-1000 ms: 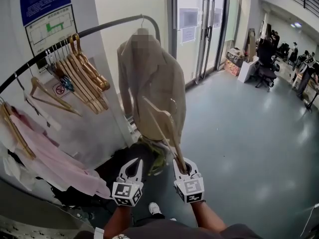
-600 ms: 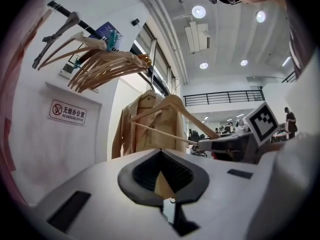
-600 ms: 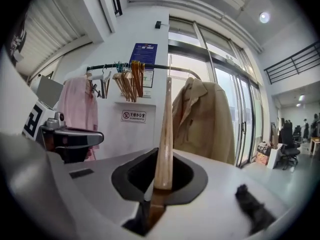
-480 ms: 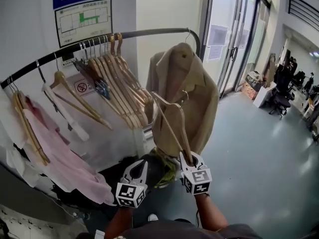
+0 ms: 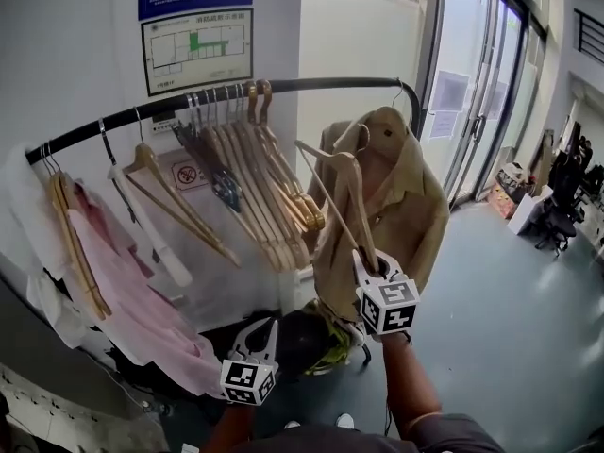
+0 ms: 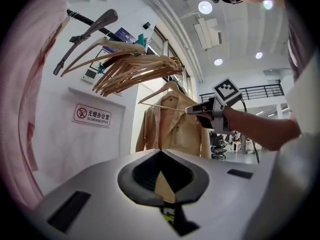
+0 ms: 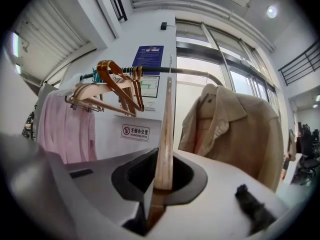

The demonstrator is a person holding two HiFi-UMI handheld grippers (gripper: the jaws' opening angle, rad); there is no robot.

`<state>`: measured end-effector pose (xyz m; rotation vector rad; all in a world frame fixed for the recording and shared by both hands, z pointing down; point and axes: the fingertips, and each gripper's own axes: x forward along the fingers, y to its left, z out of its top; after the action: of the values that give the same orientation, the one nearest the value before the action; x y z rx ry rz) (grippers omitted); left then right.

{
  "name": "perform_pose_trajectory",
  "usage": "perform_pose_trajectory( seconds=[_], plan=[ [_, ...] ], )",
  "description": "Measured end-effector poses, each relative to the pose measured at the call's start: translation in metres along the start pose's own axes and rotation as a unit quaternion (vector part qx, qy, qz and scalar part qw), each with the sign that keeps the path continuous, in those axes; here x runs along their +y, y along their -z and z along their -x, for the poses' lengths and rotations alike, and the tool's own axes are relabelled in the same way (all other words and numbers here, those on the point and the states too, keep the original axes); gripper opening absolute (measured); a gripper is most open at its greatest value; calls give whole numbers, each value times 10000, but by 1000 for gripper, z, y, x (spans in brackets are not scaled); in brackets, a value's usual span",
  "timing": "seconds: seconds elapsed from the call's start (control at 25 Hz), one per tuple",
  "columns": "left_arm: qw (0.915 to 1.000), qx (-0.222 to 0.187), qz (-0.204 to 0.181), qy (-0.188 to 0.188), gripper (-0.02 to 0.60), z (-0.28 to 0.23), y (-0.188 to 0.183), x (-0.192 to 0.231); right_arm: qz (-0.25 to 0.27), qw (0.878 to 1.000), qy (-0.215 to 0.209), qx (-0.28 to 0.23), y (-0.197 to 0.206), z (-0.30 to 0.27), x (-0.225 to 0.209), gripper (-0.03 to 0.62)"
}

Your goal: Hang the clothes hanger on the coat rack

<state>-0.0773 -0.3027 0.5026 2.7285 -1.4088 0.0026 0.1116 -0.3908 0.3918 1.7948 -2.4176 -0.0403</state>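
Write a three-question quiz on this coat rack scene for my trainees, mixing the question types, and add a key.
1. True or false: the right tongs are clamped on a wooden hanger.
2. Which garment hangs at the bent end of the rail, behind that hanger? A) pink shirt B) beige jacket C) black coat
3. Short answer: what do the left tongs hold?

Key: 1 true. 2 B. 3 nothing; they are shut and empty.
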Motion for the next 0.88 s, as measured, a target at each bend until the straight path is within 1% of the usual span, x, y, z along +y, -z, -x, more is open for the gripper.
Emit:
perform_pose_trajectory(
  seconds=[0.12, 0.28, 0.44, 0.6, 0.88],
  plan=[
    [9997, -11, 42, -245, 2, 0, 0, 7, 75, 9998, -168, -83, -30, -24, -5, 44],
    [9991, 18, 53, -426, 2, 0, 2, 5, 107, 9992, -368, -147, -62, -49, -9, 44],
    [9973, -143, 30, -717, 2, 3, -4, 7, 225, 9980, -570, -133, -86, -74, -6, 44],
    [9955, -266, 10, -906, 2, 9, -10, 5, 289, 9967, -763, 12, -93, -92, 2, 44],
    [9930, -283, -11, -1151, 2, 18, -11, 10, 268, 9945, -986, 226, -84, -108, 13, 44]
  ],
)
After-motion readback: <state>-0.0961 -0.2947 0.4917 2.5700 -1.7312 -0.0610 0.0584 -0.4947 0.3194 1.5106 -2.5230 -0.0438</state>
